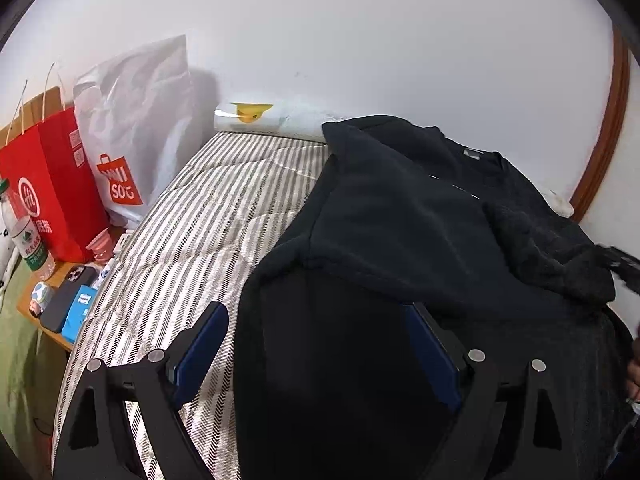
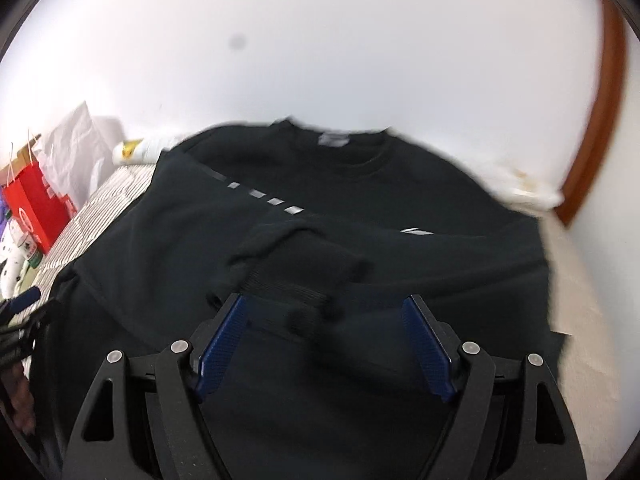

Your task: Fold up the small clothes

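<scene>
Both tools gape, gripping nothing: left tool (image 1: 316, 332), right tool (image 2: 326, 324). The black sweatshirt (image 2: 320, 208) lies on the bed (image 1: 224, 208) just ahead; soft, floppy—probably pinch its ribbed cuff (image 2: 288, 292).

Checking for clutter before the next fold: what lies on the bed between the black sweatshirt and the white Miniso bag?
Only bare striped bedding lies between the black sweatshirt and the white Miniso bag, in the left wrist view.

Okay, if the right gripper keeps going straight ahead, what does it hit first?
Probably the sleeve cuff of the black sweatshirt, lying just beyond the open right gripper; depth is unclear.
</scene>
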A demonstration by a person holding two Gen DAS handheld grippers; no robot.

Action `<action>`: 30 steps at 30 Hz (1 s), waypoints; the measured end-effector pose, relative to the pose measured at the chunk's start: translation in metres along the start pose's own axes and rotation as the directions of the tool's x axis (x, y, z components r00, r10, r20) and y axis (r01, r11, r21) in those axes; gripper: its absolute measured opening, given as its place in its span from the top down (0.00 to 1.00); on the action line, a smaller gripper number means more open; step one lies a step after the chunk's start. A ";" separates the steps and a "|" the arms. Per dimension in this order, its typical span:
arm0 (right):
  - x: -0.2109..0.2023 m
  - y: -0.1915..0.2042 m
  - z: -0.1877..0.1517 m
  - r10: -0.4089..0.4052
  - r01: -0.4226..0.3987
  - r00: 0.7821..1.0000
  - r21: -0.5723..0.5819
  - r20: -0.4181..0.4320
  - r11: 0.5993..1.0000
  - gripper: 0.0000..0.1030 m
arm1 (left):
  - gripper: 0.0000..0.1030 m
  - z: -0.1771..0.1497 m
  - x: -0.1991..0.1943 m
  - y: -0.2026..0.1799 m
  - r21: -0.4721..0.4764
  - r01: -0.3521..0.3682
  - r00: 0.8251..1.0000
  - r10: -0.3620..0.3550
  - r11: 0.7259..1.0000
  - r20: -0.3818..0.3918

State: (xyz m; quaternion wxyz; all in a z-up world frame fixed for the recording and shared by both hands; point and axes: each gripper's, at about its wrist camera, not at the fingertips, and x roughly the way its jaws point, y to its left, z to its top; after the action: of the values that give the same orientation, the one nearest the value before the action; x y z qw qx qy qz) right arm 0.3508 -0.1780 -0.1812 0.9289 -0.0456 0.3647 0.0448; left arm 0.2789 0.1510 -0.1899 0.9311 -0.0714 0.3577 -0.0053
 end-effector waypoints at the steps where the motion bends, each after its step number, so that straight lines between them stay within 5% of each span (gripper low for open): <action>1: -0.014 -0.009 -0.006 -0.012 0.011 0.999 0.012 0.034 1.000 0.23 | 0.14 -0.001 -0.001 -0.002 0.009 0.012 1.000 -0.012 1.000 0.003; 6: -0.058 -0.072 -0.034 -0.011 0.003 0.994 0.075 0.109 0.997 0.23 | 0.15 0.003 -0.014 -0.023 0.034 0.031 0.999 -0.032 0.999 0.031; 9: -0.061 -0.120 -0.049 -0.068 0.059 0.994 0.111 0.081 0.992 0.23 | 0.15 0.013 -0.025 -0.056 0.074 0.126 0.992 -0.127 0.989 0.012; 13: -0.050 -0.171 -0.067 -0.041 0.035 0.999 0.198 0.023 0.979 0.23 | 0.15 0.026 -0.033 -0.118 0.207 0.111 0.991 -0.125 0.972 0.056; 18: -0.025 -0.185 -0.084 -0.047 0.053 0.998 0.191 -0.035 0.980 0.23 | 0.15 0.030 -0.015 -0.191 0.305 0.159 0.985 -0.172 0.939 0.015; 30: 0.000 -0.212 -0.111 -0.030 0.056 0.996 0.311 -0.088 0.949 0.24 | 0.23 0.003 0.063 -0.273 0.516 0.039 0.999 -0.025 0.856 -0.034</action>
State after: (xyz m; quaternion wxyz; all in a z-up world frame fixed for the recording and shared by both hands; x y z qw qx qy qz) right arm 0.3010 -0.4010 -0.2509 0.9093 0.0924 0.4041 -0.0358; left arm 0.3385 -0.1226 -0.1923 0.9112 0.1750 0.3539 -0.1176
